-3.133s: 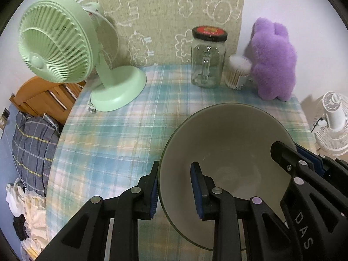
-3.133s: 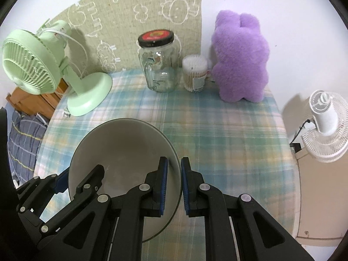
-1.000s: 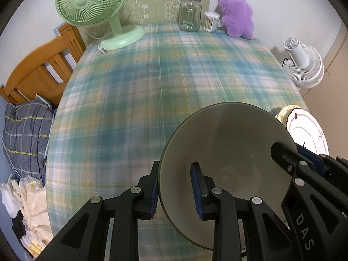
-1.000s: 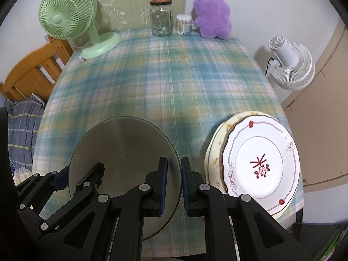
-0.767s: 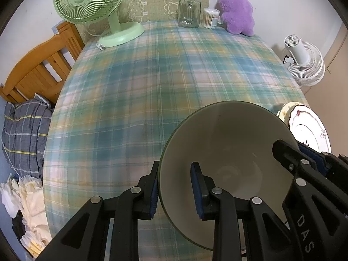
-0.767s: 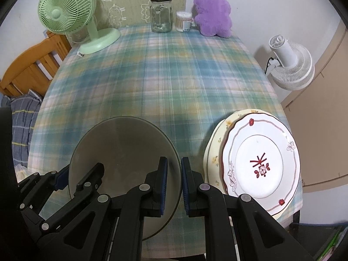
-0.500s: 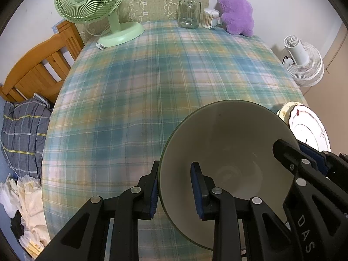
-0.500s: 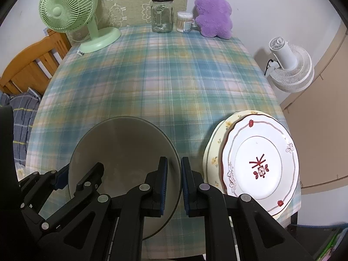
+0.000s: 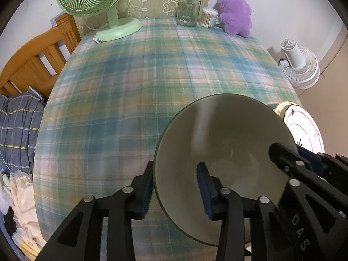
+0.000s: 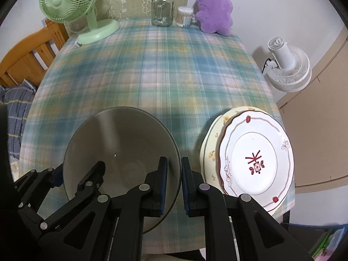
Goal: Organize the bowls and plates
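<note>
My left claw: jaws opening, straddling the near-left rim of the large round grey-green ceramic bowl; outer pad at the bowl's outside wall, inner pad standing clear of the inside wall.

My right claw: narrow, clamped on the bowl's right rim, one blue pad inside, one outside.

Bowl: tipped toward the cameras, at the near edge of my bench, which is covered in a blue-green plaid cloth. Whether its base touches the cloth, I cannot tell.

Just right of the bowl: white scalloped plate with red floral motif, stacked on a cream plate with yellow flowers, both at the bench's near-right corner.

Far edge of bench, left to right: mint-green plastic desk fan; clear glass jar with dark lid; round tub of cotton swabs; purple plush toy.

Beyond the bench: white floor fan on the right; wooden bed frame with blue-grey checked bedding on the left.
</note>
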`<state>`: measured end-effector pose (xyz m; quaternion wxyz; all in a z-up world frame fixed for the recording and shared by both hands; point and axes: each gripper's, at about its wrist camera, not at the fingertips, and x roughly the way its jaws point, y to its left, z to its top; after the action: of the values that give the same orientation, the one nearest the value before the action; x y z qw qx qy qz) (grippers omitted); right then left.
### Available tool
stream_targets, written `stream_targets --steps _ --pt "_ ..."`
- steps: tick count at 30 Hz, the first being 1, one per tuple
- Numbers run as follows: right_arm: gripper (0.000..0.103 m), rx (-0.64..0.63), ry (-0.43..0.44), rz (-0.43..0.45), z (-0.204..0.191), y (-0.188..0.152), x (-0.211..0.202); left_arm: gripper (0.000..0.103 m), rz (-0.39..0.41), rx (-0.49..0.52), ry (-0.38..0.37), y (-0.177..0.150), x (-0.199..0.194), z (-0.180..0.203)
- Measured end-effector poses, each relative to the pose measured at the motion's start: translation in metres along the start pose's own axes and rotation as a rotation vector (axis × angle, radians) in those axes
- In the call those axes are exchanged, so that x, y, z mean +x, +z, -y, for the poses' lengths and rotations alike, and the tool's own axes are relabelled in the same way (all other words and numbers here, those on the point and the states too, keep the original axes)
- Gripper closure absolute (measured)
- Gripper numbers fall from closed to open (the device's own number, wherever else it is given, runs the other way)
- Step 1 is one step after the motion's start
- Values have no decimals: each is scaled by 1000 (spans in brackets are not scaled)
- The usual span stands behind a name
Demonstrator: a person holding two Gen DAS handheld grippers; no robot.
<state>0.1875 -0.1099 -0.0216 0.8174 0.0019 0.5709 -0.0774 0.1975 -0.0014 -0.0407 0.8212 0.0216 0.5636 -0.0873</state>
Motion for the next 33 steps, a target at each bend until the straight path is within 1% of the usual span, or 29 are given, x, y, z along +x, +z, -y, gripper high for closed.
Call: stream_targets --steps 1,2,3,4,5,6,7,8,10,12,15,17,20,24,26,29,33 --pt "86 -1 -1 -2 0 0 0 55 6 5 -2 1 -2 0" --pt "84 -4 3 -3 -1 0 -1 46 9 6 -3 0 -3 -1" --pt "79 -7 10 -1 -1 0 -2 40 13 3 -7 0 -4 -3" --pt "69 -9 12 3 -1 0 -3 39 16 -1 -11 0 -5 -4" --pt "56 -11 11 10 -1 0 -5 38 17 -5 -13 0 -6 -5" --pt "49 -8 14 19 1 0 -7 34 18 -8 -15 0 -7 -7" --pt "40 -4 15 26 1 0 -9 32 20 -8 -18 0 -8 -8" --pt "37 3 14 38 3 -1 -11 27 25 -5 -23 1 -10 -9" --pt "37 9 17 42 6 -1 -12 21 31 6 -27 1 -11 -9" --pt "37 28 41 36 11 0 -10 15 36 15 -32 1 -12 -8" --pt "37 48 67 42 18 0 -7 13 30 23 -37 3 -9 -5" --pt "34 57 74 54 23 -1 -7 12 26 25 -43 4 -6 -2" --pt "33 79 91 59 32 -1 -2 12 7 25 -38 5 3 4" --pt "33 99 116 34 42 1 10 12 -25 -15 -53 3 14 5" --pt "33 97 149 27 45 0 15 13 -30 -38 -59 2 17 5" --pt "33 90 176 17 45 0 21 17 -51 -59 -51 2 23 4" --pt "33 96 232 -20 46 0 33 25 -68 -77 -65 0 27 5"
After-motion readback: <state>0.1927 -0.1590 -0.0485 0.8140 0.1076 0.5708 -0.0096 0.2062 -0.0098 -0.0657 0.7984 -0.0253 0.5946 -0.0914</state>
